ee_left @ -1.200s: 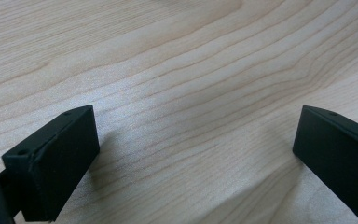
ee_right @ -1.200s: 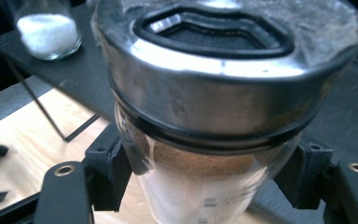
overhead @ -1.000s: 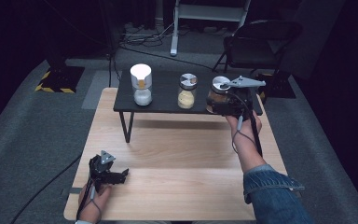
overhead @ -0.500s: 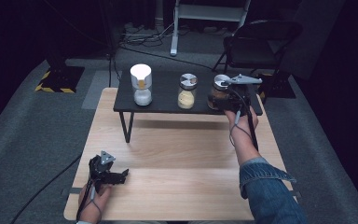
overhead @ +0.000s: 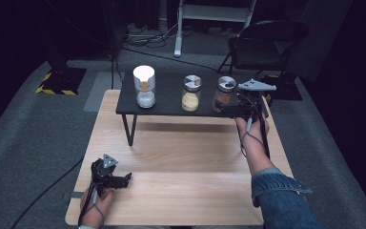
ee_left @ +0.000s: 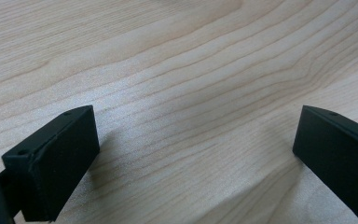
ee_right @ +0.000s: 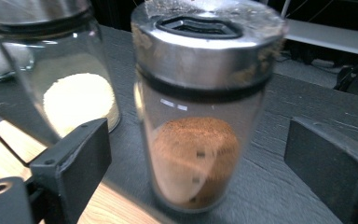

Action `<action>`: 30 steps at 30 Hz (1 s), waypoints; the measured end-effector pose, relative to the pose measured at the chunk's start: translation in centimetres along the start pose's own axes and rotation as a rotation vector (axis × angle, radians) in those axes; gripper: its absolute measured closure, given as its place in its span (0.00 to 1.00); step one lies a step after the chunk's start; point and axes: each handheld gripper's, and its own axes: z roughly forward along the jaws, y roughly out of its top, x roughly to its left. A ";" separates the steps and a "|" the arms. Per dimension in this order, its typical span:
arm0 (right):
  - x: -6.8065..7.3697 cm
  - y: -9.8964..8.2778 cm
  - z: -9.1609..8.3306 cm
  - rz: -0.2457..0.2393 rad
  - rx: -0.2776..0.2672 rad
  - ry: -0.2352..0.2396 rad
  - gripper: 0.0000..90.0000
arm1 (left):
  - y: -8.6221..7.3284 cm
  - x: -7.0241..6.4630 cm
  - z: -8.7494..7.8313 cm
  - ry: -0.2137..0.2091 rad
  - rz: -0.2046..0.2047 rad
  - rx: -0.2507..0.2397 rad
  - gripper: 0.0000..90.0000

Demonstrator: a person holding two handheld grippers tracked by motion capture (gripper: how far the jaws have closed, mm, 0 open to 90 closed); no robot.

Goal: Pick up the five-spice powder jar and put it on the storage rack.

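Three shaker jars stand on a low black shelf (overhead: pixel 169 107) at the table's far side: a white one (overhead: pixel 144 86), a yellow-powder one (overhead: pixel 191 92) and a brown-spice jar (overhead: pixel 224 93) with a steel lid. My right gripper (overhead: pixel 232 108) is open at the brown jar (ee_right: pixel 200 116), whose body stands between the two jaws without touching them. The yellow jar (ee_right: pixel 65 79) is just left of it. My left gripper (overhead: pixel 124 179) rests open near the table's front left corner, over bare wood (ee_left: pixel 191 79), with nothing between its jaws.
The light wooden table (overhead: pixel 186 176) spreads in front of the shelf. A dark folding chair (overhead: pixel 267 43) and cables lie on the grey floor behind. The shelf's legs (overhead: pixel 132 130) stand on the table's far half.
My right gripper has moved a little forward toward the brown jar. The left gripper has stayed where it was.
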 end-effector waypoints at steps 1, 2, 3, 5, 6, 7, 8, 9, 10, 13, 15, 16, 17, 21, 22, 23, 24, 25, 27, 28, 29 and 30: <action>0.0 -0.2 -0.3 0.002 -0.005 0.001 0.08 | 0.0 0.0 0.0 0.000 0.000 0.000 0.00; 0.0 -0.4 -0.6 0.002 -0.009 -0.001 0.07 | 0.0 0.0 0.0 0.000 0.000 0.000 0.00; -0.1 -0.6 -0.9 0.002 -0.012 0.002 0.07 | 0.0 0.0 0.0 0.000 0.000 0.000 0.00; 0.0 -1.1 -1.4 -0.005 -0.020 0.004 0.07 | 0.0 0.0 0.0 0.000 0.000 0.000 0.00; 0.0 -1.4 -1.7 -0.006 -0.023 0.006 0.07 | 0.0 0.0 0.0 0.000 0.000 0.000 0.00; -0.1 -1.5 -1.9 -0.004 -0.025 0.008 0.07 | 0.0 0.0 0.0 0.000 0.000 0.000 0.00; -0.1 -1.8 -2.1 -0.003 -0.028 0.011 0.07 | 0.0 0.0 0.0 0.000 0.000 0.000 0.00; -0.1 -2.0 -2.2 -0.001 -0.030 0.014 0.07 | 0.0 0.0 0.0 0.000 0.000 0.000 0.00; -0.1 -2.2 -2.4 0.000 -0.031 0.016 0.07 | 0.0 0.0 0.0 0.000 0.000 0.000 0.00; 0.0 -2.9 -2.7 -0.005 -0.030 0.024 0.07 | 0.0 0.0 0.0 0.000 0.000 0.000 0.00; -0.1 -3.4 -2.9 -0.002 -0.031 0.029 0.07 | 0.0 0.0 0.0 0.001 -0.003 0.002 0.00; -0.1 -3.7 -2.9 0.001 -0.030 0.030 0.07 | 0.0 0.0 0.0 0.001 -0.003 0.002 0.00; -0.1 -3.9 -3.0 0.004 -0.028 0.031 0.07 | 0.0 0.0 0.0 0.001 -0.003 0.002 0.00; -0.1 -5.1 -3.0 0.010 -0.012 0.031 0.07 | 0.0 0.0 0.0 0.001 -0.003 0.002 0.00; -0.1 -5.5 -3.0 0.010 -0.008 0.033 0.07 | 0.0 0.0 0.0 0.000 -0.007 0.002 0.00; -0.1 -5.8 -3.0 0.011 -0.004 0.032 0.07 | 0.1 -0.1 0.0 0.002 -0.007 0.002 0.00; -0.2 -6.2 -3.0 0.012 -0.002 0.030 0.07 | 0.1 -0.1 0.0 0.002 -0.007 0.002 0.00; -0.2 -6.5 -3.1 0.016 0.001 0.030 0.07 | 0.1 -0.1 0.0 0.002 -0.007 0.002 0.00; -0.3 -7.2 -3.0 0.019 0.012 0.025 0.06 | 0.1 -0.1 0.0 0.002 -0.007 0.002 0.00; -0.4 -7.5 -3.0 0.016 0.018 0.022 0.06 | 0.1 -0.1 0.0 0.002 -0.007 0.002 0.00; -0.4 -7.8 -3.0 0.016 0.024 0.020 0.06 | 0.1 -0.1 0.0 0.002 -0.007 0.002 0.00; -0.4 -8.2 -3.0 0.013 0.027 0.018 0.05 | 0.1 -0.1 0.0 0.002 -0.007 0.002 0.00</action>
